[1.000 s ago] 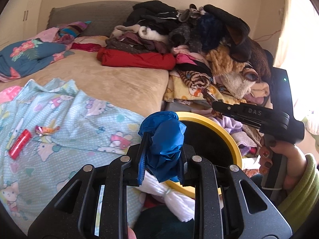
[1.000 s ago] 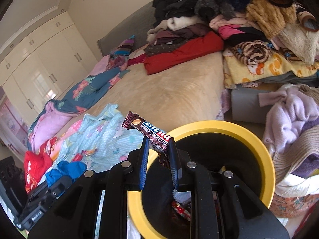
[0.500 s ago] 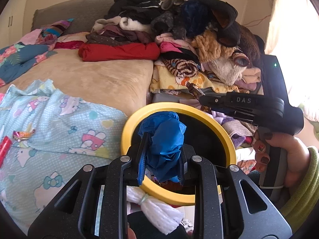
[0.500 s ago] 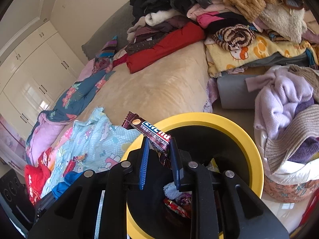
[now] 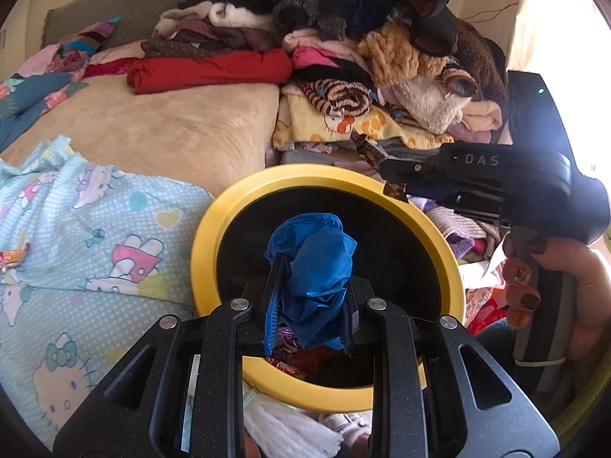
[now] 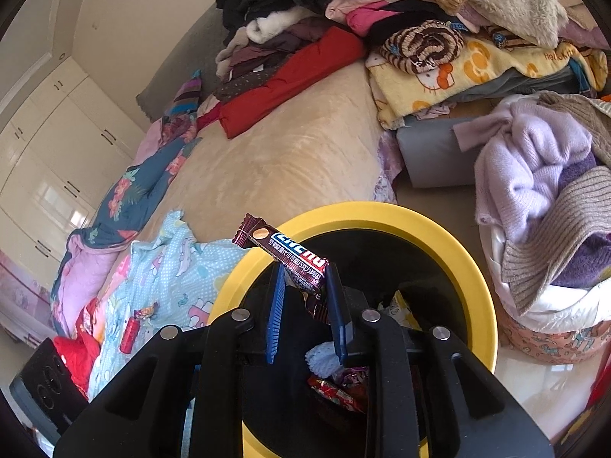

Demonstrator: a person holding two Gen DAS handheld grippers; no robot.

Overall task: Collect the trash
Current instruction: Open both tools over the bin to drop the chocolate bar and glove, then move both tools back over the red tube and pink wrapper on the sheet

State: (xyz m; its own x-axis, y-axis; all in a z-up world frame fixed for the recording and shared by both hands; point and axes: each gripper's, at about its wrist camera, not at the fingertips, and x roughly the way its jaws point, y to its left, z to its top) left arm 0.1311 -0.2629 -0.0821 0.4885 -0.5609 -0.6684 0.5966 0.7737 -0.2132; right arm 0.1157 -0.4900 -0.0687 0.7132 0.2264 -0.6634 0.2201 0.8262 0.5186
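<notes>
The left gripper [image 5: 309, 297] is clamped on a crumpled blue plastic bag [image 5: 313, 274] and hangs over the black mouth of a yellow-rimmed trash bin [image 5: 450, 263], the bag bulging above the fingertips. The right gripper [image 6: 303, 297] is above the same bin [image 6: 473, 267]; its jaws have just been opening, and a dark chocolate bar wrapper [image 6: 282, 252] stands between them, leaning against the right finger with a gap showing beside the left one. From the left wrist camera the wrapper [image 5: 366, 147] sticks out both sides of that gripper [image 5: 389, 175] over the bin's far rim, and the person's hand [image 5: 565, 294] grips its handle. Inside the bin lie a white wad [image 6: 324, 358] and red foil wrappers [image 6: 336, 393]. On the bed [image 6: 286, 152], on the light blue cartoon-print sheet [image 6: 168, 267] near its left edge, a small red tube [image 6: 130, 334] and a candy wrapper [image 6: 147, 311] lie close together. Piled clothes [image 5: 343, 38] cover the bed's far side, and a lavender sweater [image 6: 534, 164] tops a basket just beside the bin.
</notes>
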